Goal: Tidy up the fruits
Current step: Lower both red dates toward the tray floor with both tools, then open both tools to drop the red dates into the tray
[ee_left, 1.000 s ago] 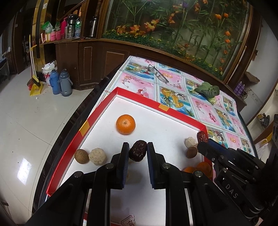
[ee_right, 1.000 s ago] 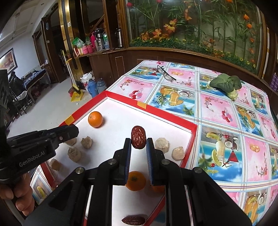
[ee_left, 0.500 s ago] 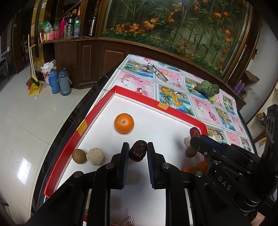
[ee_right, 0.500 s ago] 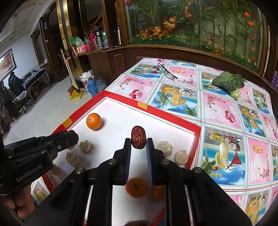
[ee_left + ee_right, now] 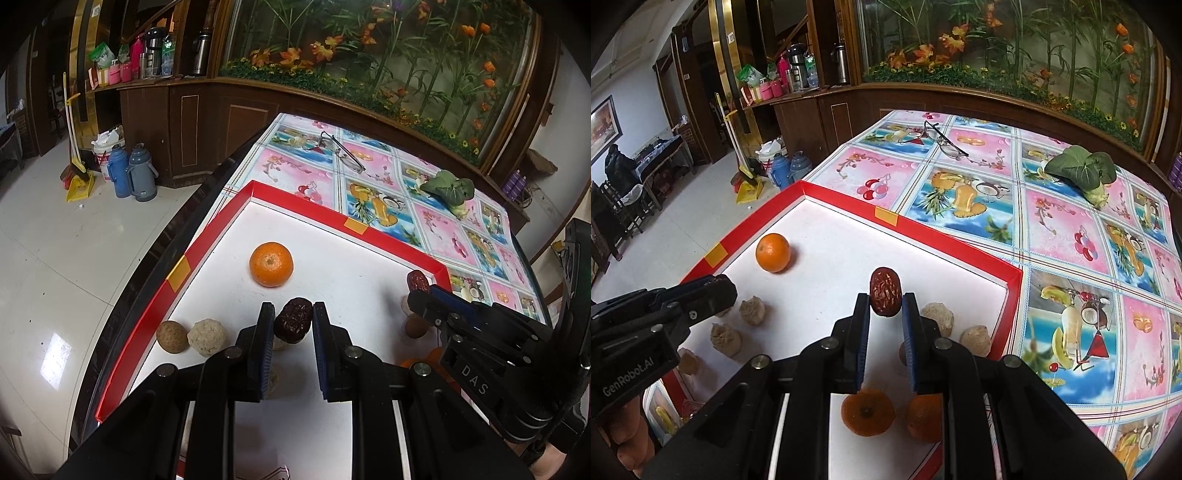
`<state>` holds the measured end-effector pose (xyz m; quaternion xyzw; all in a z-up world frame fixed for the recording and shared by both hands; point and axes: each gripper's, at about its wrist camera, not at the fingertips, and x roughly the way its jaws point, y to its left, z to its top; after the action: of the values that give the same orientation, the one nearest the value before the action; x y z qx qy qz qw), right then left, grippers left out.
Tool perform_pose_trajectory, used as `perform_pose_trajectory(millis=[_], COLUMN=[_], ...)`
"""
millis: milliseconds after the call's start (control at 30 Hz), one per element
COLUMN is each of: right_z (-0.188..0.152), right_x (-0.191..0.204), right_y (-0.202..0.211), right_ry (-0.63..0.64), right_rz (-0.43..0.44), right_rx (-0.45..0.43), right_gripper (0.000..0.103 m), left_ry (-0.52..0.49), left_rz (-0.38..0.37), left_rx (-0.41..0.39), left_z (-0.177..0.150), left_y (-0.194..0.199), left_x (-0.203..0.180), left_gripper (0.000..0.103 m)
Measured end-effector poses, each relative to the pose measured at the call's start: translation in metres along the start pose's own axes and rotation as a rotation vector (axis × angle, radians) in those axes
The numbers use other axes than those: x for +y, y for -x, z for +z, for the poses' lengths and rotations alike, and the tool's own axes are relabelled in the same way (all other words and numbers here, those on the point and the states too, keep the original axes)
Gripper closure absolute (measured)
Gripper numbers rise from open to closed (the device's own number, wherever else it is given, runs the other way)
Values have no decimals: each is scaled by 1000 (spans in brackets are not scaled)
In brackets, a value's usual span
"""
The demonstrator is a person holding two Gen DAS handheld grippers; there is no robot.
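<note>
Both grippers already pinch a date each: left gripper (image 5: 293,320) holds its dark date (image 5: 293,319) tilted, right gripper (image 5: 885,303) holds its red date (image 5: 885,291) upright, poking past the tips, over the tray (image 5: 964,242).

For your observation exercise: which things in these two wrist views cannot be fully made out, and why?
- Left wrist view: oranges and brown ball, hidden behind the right gripper.
- Right wrist view: second orange, covered by a gripper finger; lumps behind the left gripper.
</note>
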<state>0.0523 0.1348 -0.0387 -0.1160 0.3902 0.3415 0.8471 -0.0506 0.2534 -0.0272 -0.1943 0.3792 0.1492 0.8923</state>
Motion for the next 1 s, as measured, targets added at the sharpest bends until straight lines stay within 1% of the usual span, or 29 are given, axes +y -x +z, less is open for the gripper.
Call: perform_pose_trajectory(millis=[333, 867, 1000], right_z=[1, 5, 5], right_x=[-1, -7, -8], right_y=[-4, -19, -21], right_ry=[5, -4, -6], right_rz=[-2, -3, -5], right_rx=[10, 52, 58], right_gripper=[84, 83, 83], left_ry=[5, 27, 58], left_rz=[10, 19, 13], left_rx=[5, 10, 5], left_z=[3, 3, 4], left_y=[-6, -9, -7], left_x=[3, 3, 8], left_gripper=[84, 84, 83])
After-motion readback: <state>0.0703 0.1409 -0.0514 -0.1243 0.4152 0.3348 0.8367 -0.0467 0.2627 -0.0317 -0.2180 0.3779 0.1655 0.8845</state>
